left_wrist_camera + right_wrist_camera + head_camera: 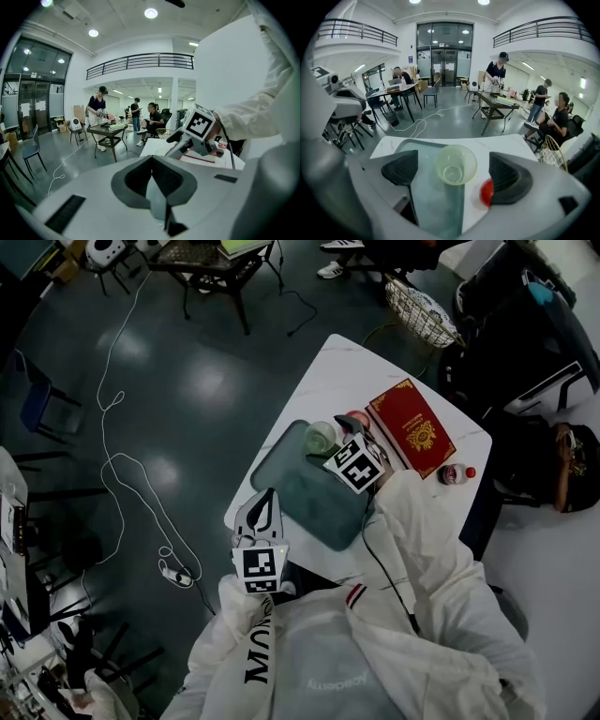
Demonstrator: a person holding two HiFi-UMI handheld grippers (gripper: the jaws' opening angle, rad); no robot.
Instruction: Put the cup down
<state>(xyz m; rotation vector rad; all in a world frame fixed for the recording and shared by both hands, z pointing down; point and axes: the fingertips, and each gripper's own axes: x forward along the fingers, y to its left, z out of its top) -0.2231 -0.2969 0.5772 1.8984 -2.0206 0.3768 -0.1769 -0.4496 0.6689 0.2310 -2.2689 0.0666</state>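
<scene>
Right gripper (454, 172) jaws wide apart, centre frame; cup (456, 164) upright between them, untouched, on tray (419, 154). Left gripper (154, 185) jaws together, empty.

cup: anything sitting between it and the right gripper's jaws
Nothing visible does. The cup stands upright on the green tray, between the open jaws of the right gripper, clear of both. A red round thing shows at the right-hand jaw's edge, apart from the cup.
</scene>
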